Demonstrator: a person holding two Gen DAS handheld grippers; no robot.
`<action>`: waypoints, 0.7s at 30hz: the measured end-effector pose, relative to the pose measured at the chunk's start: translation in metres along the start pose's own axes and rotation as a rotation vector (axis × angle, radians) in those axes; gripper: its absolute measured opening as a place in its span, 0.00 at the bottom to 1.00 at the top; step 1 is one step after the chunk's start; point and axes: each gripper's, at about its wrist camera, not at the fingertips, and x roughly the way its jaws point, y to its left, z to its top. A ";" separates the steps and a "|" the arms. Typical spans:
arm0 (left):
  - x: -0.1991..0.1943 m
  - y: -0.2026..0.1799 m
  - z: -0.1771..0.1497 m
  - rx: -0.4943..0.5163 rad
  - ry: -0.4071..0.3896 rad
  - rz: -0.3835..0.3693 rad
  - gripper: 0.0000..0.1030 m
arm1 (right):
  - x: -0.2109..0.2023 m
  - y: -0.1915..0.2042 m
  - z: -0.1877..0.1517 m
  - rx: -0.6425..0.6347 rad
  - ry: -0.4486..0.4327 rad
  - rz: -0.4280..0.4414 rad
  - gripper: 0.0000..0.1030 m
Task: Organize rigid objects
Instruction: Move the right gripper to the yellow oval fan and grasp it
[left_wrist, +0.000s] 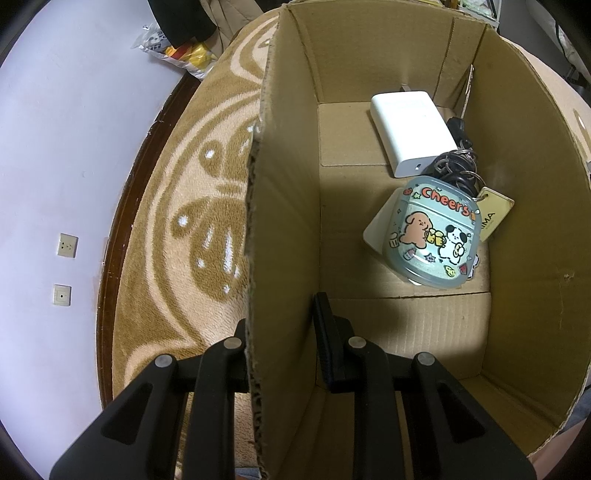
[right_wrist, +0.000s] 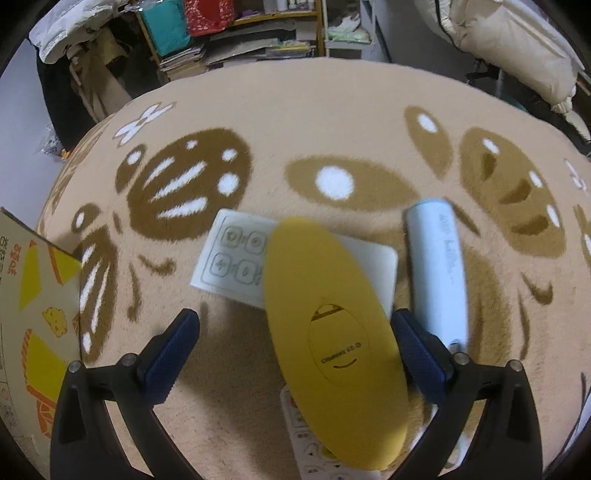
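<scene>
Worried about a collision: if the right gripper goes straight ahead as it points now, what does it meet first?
Probably the yellow oval object, lying between the open right gripper's fingers; depth is unclear.

yellow oval object (right_wrist: 332, 332) blurred | remote (right_wrist: 306, 443) mostly hidden beneath

- Tan patterned rug (right_wrist: 295, 122) is laid over dark wood floor edge (left_wrist: 122, 206).
- Pale wall (left_wrist: 55, 147) with two outlets (left_wrist: 66, 245) is seen left of rug.
- Cluttered shelf (right_wrist: 236, 33) is seen beyond rug.
</scene>
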 end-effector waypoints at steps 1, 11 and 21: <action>0.000 0.000 0.000 0.000 0.000 0.000 0.21 | 0.002 0.001 -0.001 0.002 0.006 0.003 1.00; 0.000 -0.001 0.000 0.000 0.000 0.000 0.21 | -0.002 0.000 -0.006 -0.020 0.022 -0.025 0.96; -0.001 -0.001 -0.001 0.003 -0.001 0.004 0.21 | -0.017 -0.008 -0.015 -0.006 0.041 -0.040 0.66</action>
